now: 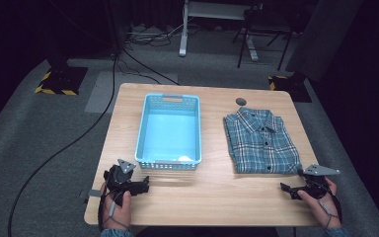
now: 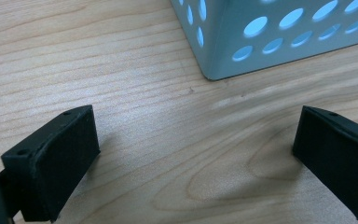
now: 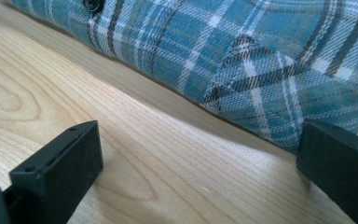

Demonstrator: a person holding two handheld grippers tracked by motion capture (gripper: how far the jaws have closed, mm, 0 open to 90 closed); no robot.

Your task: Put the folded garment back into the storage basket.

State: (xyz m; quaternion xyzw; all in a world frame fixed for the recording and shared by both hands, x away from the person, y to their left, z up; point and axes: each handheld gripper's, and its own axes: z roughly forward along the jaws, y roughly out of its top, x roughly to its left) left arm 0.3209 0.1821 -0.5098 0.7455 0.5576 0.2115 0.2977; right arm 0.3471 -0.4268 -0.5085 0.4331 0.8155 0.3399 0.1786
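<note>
**A lit wooden table in a dark room**

The table (image 1: 202,197) is pale wood with a clear grain and rounded corners, brightly lit while the room around it falls into shadow. It stands on grey carpet (image 1: 39,128). A black cable (image 1: 64,148) runs across the carpet on the left, and yellow-and-black striped tape (image 1: 54,90) marks the floor at the far left and far right. Behind the table stand the white leg of another desk (image 1: 183,34) and a dark chair (image 1: 264,34).

A light blue basket (image 1: 145,123) with perforated walls sits left of centre on the table. A folded blue plaid shirt (image 1: 261,140) lies on the right side, collar toward the far edge, well apart from the basket. A small dark round thing (image 1: 241,101) rests just beyond the collar.

The left hand-held gripper (image 1: 144,183) is low over the wood near the basket's front left corner, its jaws spread wide with bare table between them. The right hand-held gripper (image 1: 285,187) sits just beside the shirt's near right corner, jaws also spread wide, holding nothing.
</note>
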